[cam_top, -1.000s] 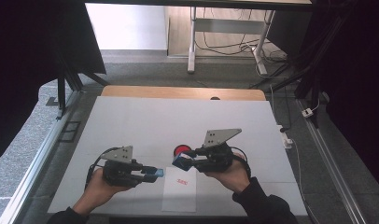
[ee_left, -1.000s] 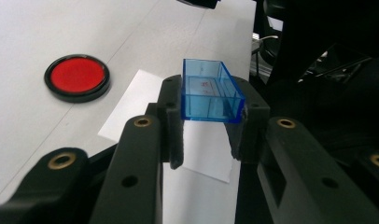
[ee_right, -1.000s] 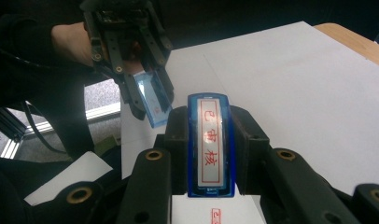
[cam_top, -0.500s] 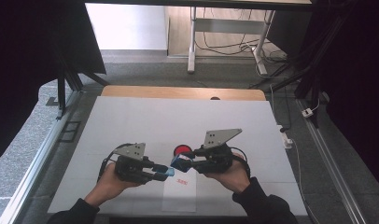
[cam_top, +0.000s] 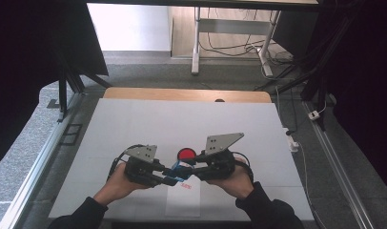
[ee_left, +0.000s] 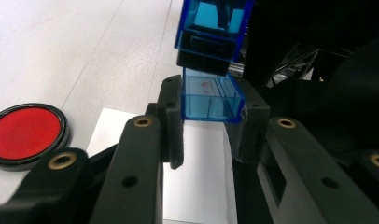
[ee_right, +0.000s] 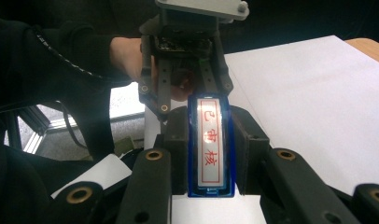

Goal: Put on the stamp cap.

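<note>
Clearly both grippers are working one small thing between them, low over the near edge of the white table [cam_top: 134, 124]. The right gripper [cam_top: 182, 168] has its jaws closed on the sides of a blue stamp [ee_right: 210, 149], its face with red characters turned toward that gripper's camera. The left gripper [cam_top: 167, 179] is closed on a clear blue cap [ee_left: 210, 97], lined up just below the stamp's dark body, probably so that cap and stamp can be drawn apart or pushed together along one line. A sheet of paper [cam_top: 183, 200] lies beneath at the near edge, likely to take the print, and a red ink pad [cam_top: 186, 154] sits just beyond the grippers. Whether cap and stamp touch is hard to tell; in the high view the hands and jaws hide the joint.
</note>
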`<state>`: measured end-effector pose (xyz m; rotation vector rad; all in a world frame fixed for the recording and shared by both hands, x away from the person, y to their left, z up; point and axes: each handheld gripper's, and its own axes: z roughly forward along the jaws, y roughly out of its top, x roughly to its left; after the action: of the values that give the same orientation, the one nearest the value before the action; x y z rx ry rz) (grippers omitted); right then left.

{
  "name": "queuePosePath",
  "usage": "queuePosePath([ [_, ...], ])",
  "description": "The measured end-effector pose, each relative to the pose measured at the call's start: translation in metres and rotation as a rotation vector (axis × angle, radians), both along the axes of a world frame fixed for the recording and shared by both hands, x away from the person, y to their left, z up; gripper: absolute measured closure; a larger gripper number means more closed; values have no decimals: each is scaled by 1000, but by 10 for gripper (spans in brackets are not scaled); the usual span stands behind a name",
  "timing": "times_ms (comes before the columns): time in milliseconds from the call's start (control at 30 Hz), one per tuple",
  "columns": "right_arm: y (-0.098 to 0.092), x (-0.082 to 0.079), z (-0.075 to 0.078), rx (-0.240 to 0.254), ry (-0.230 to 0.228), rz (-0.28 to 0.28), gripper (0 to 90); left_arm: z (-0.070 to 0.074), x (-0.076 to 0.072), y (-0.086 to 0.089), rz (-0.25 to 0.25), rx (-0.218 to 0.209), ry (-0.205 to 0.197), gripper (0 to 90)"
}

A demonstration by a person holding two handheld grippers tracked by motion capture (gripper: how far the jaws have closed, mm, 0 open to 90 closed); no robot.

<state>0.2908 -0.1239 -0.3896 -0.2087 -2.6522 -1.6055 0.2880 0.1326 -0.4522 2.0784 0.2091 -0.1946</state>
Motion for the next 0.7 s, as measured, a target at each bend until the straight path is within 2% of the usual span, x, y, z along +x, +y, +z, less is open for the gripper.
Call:
queuePosePath([
  [300, 3, -2, -1, -15, 1, 30, 716, 0, 1, -4, -38, 8, -2, 688],
  [533, 5, -4, -1, -26, -7, 53, 716, 0, 2, -4, -65, -8, 12, 689],
  [700, 6, -5, -2, -24, -4, 59, 716, 1, 1, -3, -67, -8, 2, 690],
])
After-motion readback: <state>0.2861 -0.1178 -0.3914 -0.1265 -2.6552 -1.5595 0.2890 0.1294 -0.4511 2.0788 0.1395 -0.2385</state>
